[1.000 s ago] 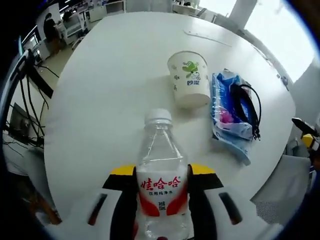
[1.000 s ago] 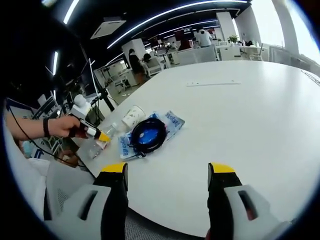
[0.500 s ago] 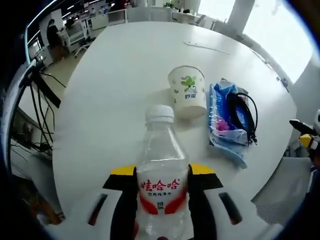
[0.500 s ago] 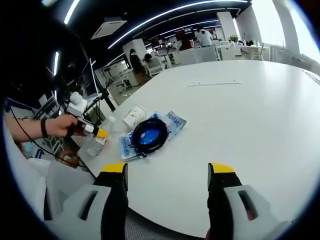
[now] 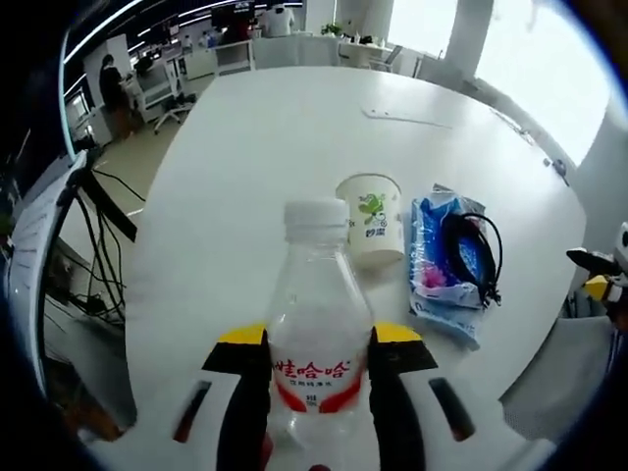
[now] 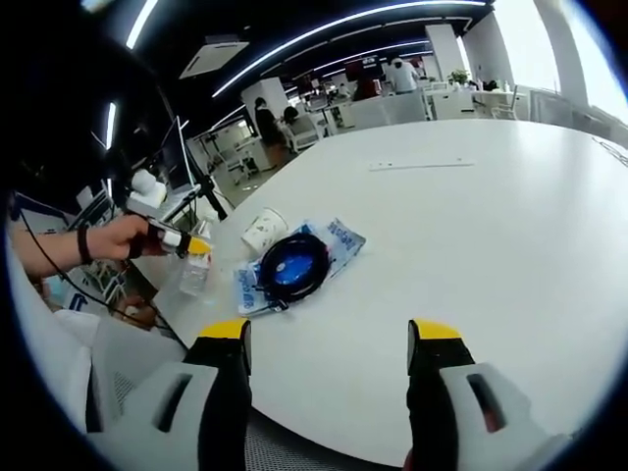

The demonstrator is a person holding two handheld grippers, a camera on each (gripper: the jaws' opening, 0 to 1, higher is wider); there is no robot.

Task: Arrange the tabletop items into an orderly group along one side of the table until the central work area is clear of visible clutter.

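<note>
— Between the jaws of the left gripper, what is held?

— A bottle, clamped upright near the worktop edge, just before the cup and the pouch. The right gripper is spread wide, empty.

— What can go wrong?

— I think the bottle may knock the cup over if it goes forward too low.
</note>
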